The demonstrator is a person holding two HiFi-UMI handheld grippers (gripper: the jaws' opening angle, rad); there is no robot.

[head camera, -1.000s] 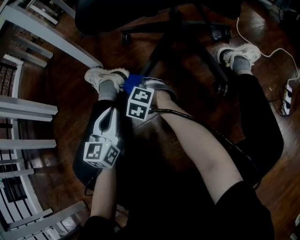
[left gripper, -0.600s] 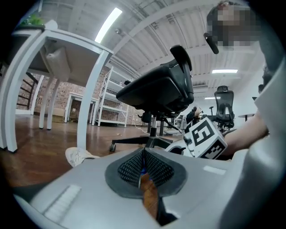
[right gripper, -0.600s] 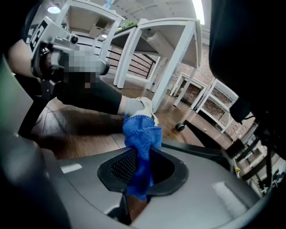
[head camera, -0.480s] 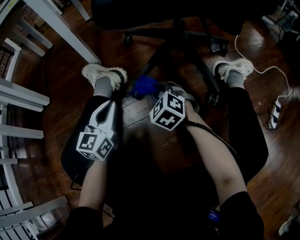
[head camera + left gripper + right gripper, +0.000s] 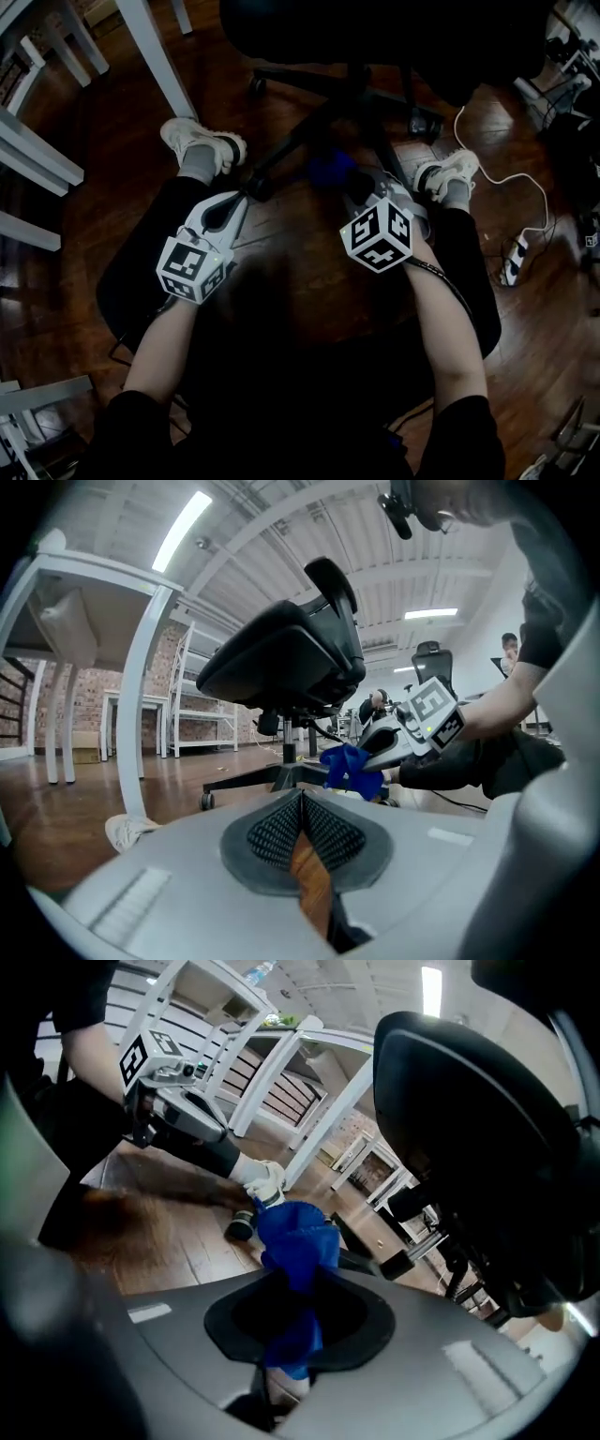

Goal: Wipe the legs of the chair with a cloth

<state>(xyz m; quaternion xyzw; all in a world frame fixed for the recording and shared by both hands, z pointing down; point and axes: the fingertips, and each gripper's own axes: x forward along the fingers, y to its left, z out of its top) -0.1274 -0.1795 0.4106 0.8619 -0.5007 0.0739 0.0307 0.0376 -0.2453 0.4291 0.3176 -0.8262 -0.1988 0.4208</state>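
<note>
Dark wooden floor lies under the black office chair. At left, the left gripper has its jaws closed on nothing. At right, the right gripper clamps the blue cloth near the chair's legs.

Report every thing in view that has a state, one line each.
left claw, shut, nothing between its jaws.
right claw, shut on the blue cloth.
blue cloth, bunched up, pinched in the right claw, near the chair's base; contact not clear.
office chair, upright on its wheeled base on the wooden floor.
white cable, lying loose on the floor.
</note>
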